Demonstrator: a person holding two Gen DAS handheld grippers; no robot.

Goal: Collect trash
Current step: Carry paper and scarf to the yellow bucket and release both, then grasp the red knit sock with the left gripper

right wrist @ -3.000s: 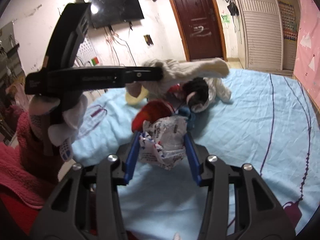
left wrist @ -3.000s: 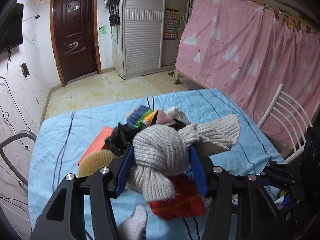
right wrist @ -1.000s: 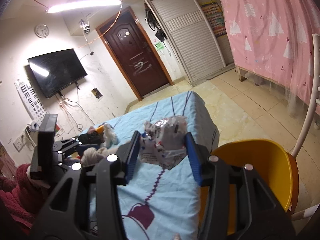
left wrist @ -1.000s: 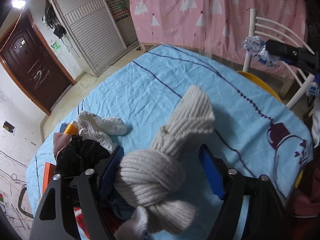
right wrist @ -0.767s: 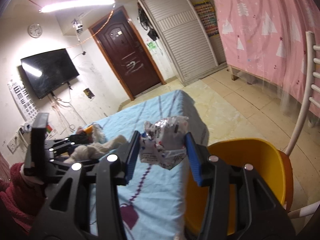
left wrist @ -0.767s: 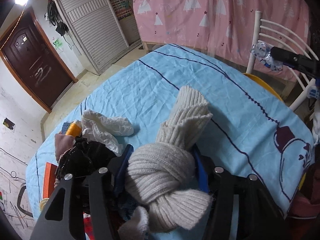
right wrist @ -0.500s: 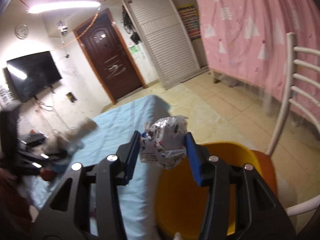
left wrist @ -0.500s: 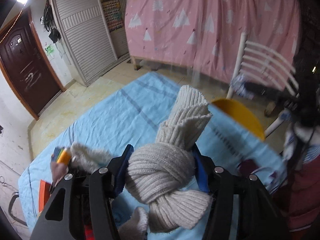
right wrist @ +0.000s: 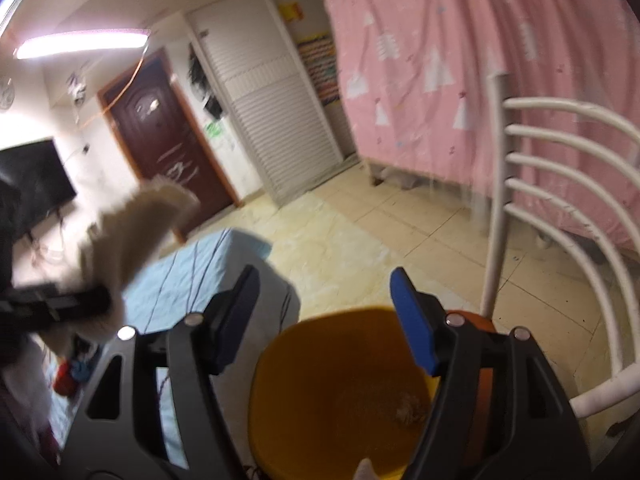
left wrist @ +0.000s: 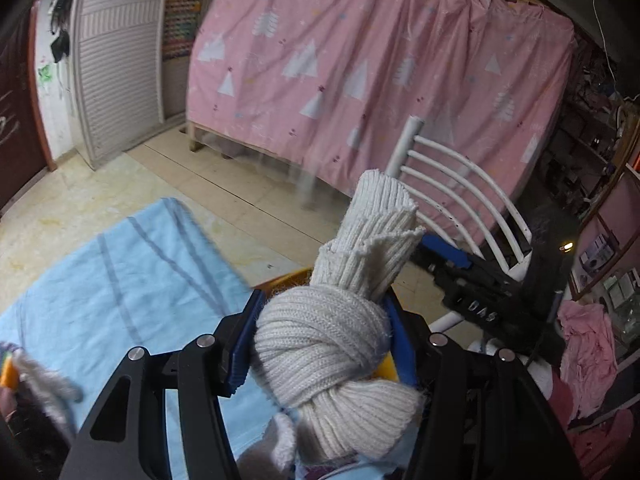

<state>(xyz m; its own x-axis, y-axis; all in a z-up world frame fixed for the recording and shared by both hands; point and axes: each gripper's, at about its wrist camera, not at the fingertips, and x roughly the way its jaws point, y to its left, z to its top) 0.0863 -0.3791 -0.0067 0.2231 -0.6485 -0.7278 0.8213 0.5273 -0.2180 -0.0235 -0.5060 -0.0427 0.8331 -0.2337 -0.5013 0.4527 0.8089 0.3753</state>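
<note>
Lying crumpled in bin (right wrist: 320, 400): wrapper (right wrist: 408, 407)

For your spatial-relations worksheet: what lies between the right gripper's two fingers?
Nothing is gripped: in the right wrist view the right gripper stands open, only the yellow bin showing below the gap.

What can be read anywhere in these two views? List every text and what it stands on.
"DAS": white letters on the black body of the right hand-held gripper, left wrist view; more may be hidden.
Colourful wall chart beside the shutter door: print too small to read.
Wall clock: blurred, unreadable.
</note>
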